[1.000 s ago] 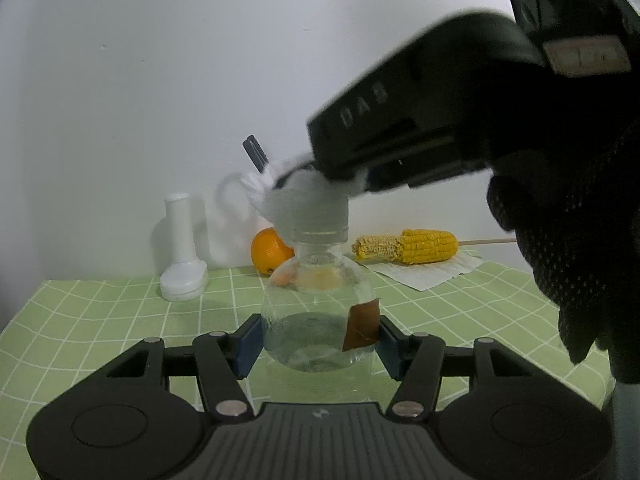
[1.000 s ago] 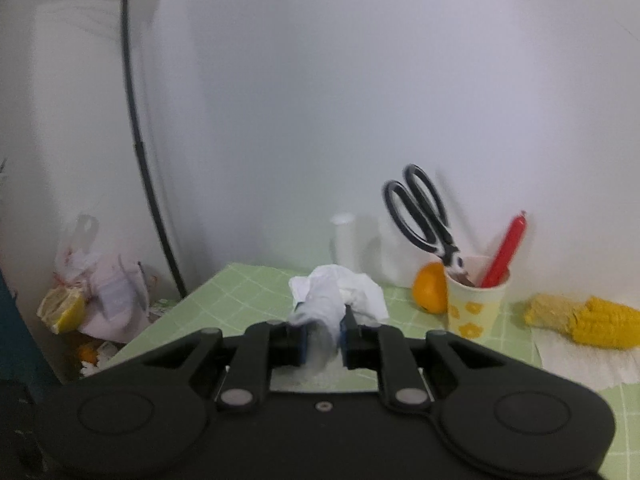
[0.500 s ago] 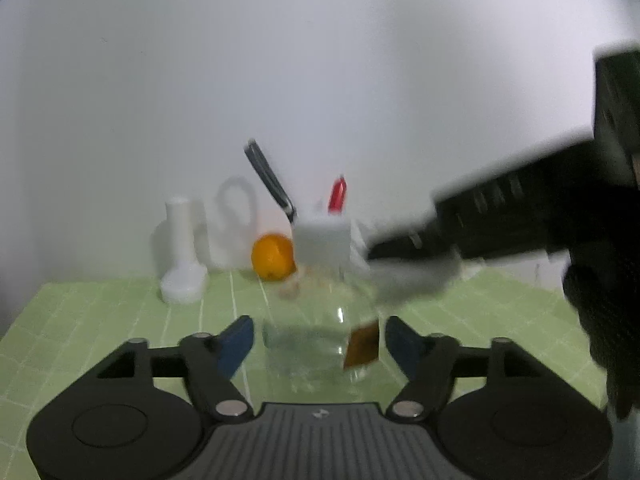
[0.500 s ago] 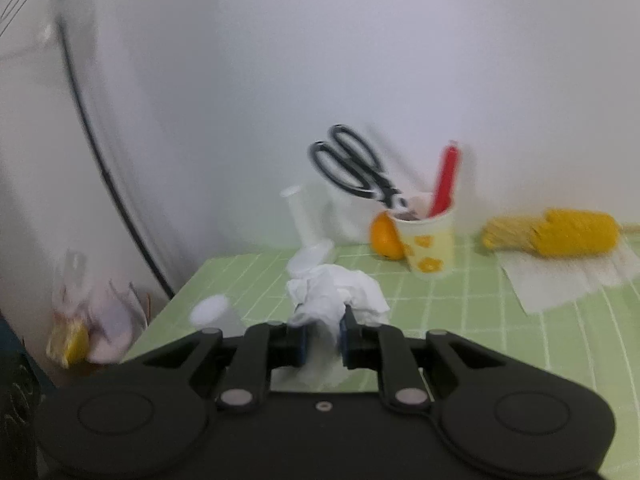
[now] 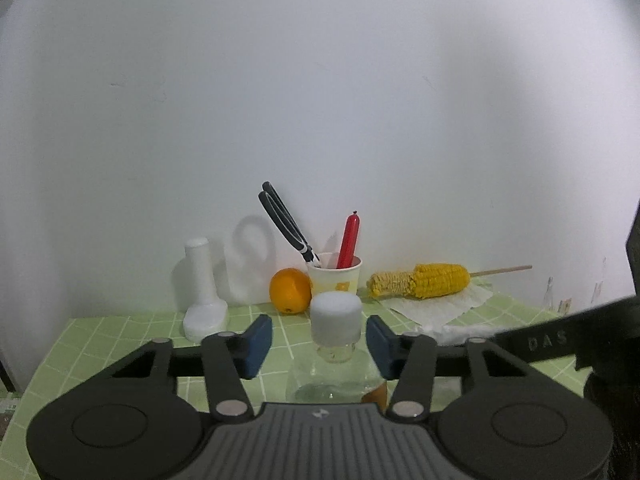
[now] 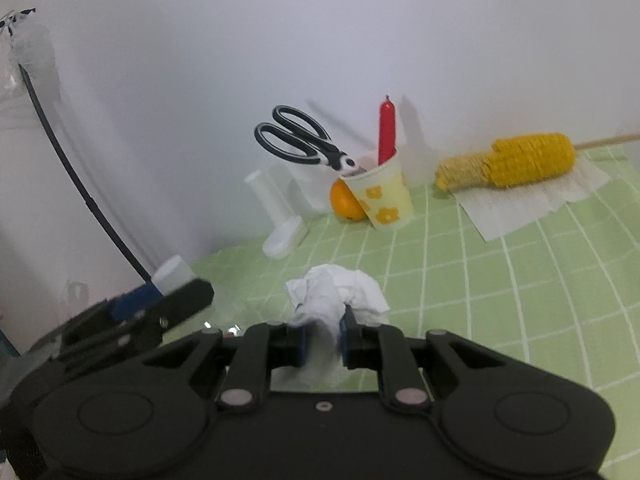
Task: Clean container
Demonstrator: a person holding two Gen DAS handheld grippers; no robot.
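A clear glass flask-shaped container (image 5: pixel 334 376) with a white cap (image 5: pixel 336 318) stands on the green checked cloth, a little liquid inside and a brown label at its right. My left gripper (image 5: pixel 318 344) is open, its blue pads on either side of the neck and apart from it. My right gripper (image 6: pixel 323 340) is shut on a crumpled white tissue (image 6: pixel 336 294) and is held low over the cloth to the right of the container. It shows in the left wrist view (image 5: pixel 532 340) at the right edge. The cap also shows in the right wrist view (image 6: pixel 172 274).
At the back wall stand a paper cup (image 5: pixel 335 278) with black scissors (image 5: pixel 286 222) and a red stick, an orange (image 5: pixel 290 290), a white plastic piece (image 5: pixel 204 292), and a half-eaten corn cob (image 5: pixel 420 286) on a paper towel. A black cable (image 6: pixel 80 184) hangs at left.
My right gripper with the tissue has come off the container's top and swung down to the right. My left gripper has opened and let go of the container, and has risen.
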